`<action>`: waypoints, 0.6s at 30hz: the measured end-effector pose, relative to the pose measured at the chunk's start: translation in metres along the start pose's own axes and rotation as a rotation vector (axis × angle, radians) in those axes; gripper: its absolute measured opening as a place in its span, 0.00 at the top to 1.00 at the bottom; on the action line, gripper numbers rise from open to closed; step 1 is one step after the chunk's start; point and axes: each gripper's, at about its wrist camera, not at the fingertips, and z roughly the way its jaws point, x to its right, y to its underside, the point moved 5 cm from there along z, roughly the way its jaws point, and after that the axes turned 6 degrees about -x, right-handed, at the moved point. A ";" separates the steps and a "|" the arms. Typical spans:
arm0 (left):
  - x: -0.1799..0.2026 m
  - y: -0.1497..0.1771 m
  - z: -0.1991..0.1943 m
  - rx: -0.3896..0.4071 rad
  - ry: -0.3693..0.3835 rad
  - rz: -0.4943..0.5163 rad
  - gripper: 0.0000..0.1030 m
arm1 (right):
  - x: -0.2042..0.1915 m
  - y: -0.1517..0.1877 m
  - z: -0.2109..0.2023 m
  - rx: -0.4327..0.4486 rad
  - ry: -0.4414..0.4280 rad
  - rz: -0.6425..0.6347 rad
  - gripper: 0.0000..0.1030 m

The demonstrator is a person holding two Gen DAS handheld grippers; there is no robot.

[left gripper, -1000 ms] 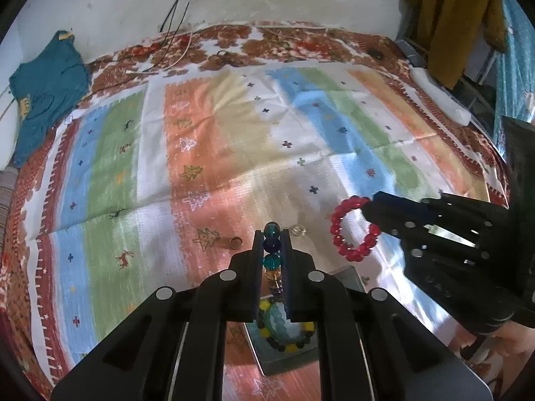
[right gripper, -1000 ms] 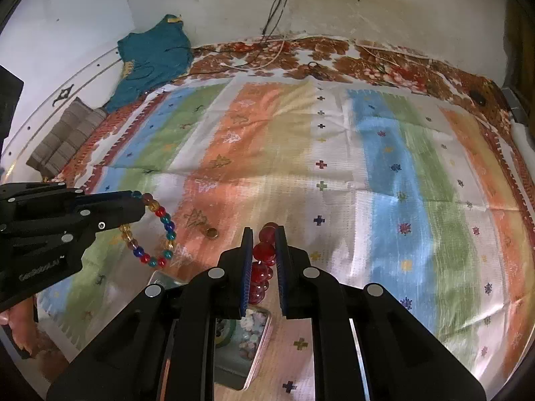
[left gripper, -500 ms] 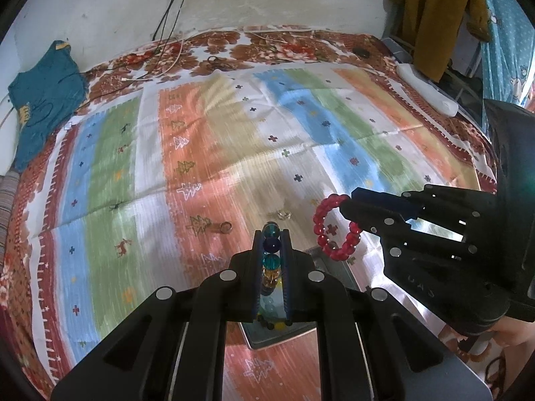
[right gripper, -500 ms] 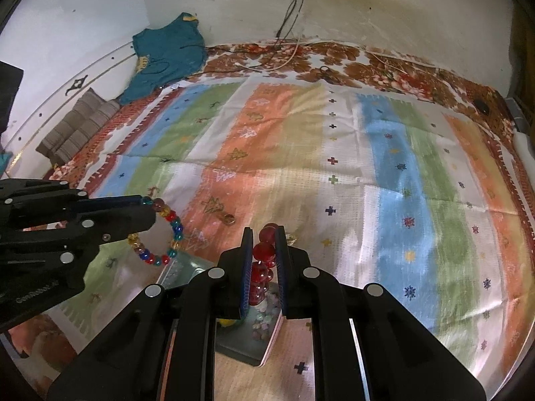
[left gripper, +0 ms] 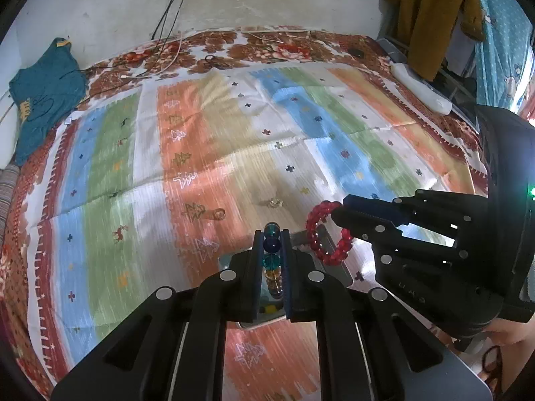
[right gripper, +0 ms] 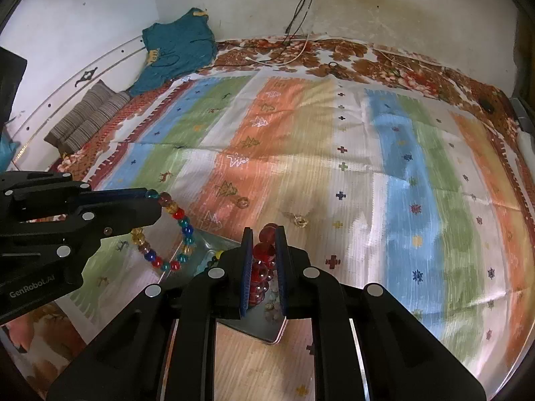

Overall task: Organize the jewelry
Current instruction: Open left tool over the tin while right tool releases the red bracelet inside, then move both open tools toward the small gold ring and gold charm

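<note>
Red bracelet, multicolored bracelet, both dangling

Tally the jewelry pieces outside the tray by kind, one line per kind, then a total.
Bead bracelets: 2, a multicolored bracelet in the left gripper and a red bracelet in the right gripper.
Small loose pieces on the striped cloth: 2, a ring and a clear piece.
Total: 4

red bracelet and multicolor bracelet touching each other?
Apart. Left wrist view: red bracelet hangs from the right gripper, with tray between it and the multicolor bracelet in the left gripper.
</note>
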 end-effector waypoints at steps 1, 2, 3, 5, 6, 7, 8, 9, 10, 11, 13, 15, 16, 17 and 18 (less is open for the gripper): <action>0.000 0.001 0.000 0.001 0.001 0.000 0.91 | 0.000 0.002 0.000 -0.002 -0.001 -0.001 0.86; 0.000 0.002 -0.001 0.002 0.001 -0.001 0.91 | -0.001 0.004 -0.001 -0.005 -0.003 -0.003 0.86; 0.001 0.003 -0.002 0.002 0.001 0.000 0.91 | -0.001 0.006 -0.001 -0.005 -0.003 -0.004 0.86; 0.002 0.003 -0.003 0.004 0.003 0.006 0.91 | -0.002 0.008 -0.003 -0.004 -0.006 -0.002 0.86; 0.003 0.004 -0.004 0.008 0.006 0.005 0.91 | -0.002 0.008 -0.003 -0.004 -0.008 0.000 0.86; 0.003 0.006 -0.005 0.008 0.007 0.003 0.91 | -0.002 0.009 -0.004 -0.006 -0.012 0.003 0.86; 0.003 0.007 -0.004 0.003 0.006 0.001 0.91 | -0.001 0.010 -0.003 -0.012 -0.023 0.008 0.86; 0.003 0.008 -0.004 -0.003 0.003 0.002 0.91 | 0.000 0.010 -0.003 -0.015 -0.027 0.013 0.86; 0.003 0.009 -0.004 -0.005 -0.003 -0.001 0.88 | 0.001 0.011 -0.004 -0.010 -0.023 0.021 0.86; 0.002 0.010 -0.005 -0.004 -0.016 -0.005 0.84 | 0.002 0.010 -0.004 -0.009 -0.019 0.024 0.85; -0.003 0.009 -0.007 0.004 -0.041 -0.026 0.76 | 0.006 0.010 -0.005 -0.010 -0.008 0.036 0.73; -0.008 0.008 -0.007 0.003 -0.043 -0.041 0.76 | 0.011 0.011 -0.004 -0.015 0.004 0.054 0.66; -0.010 0.008 -0.007 0.002 -0.047 -0.048 0.75 | 0.014 0.011 -0.003 -0.018 0.011 0.060 0.66; -0.013 0.008 -0.006 0.001 -0.050 -0.052 0.73 | 0.016 0.011 -0.002 -0.023 0.019 0.063 0.66; -0.014 0.008 -0.005 -0.002 -0.052 -0.056 0.71 | 0.018 0.011 0.000 -0.030 0.029 0.063 0.65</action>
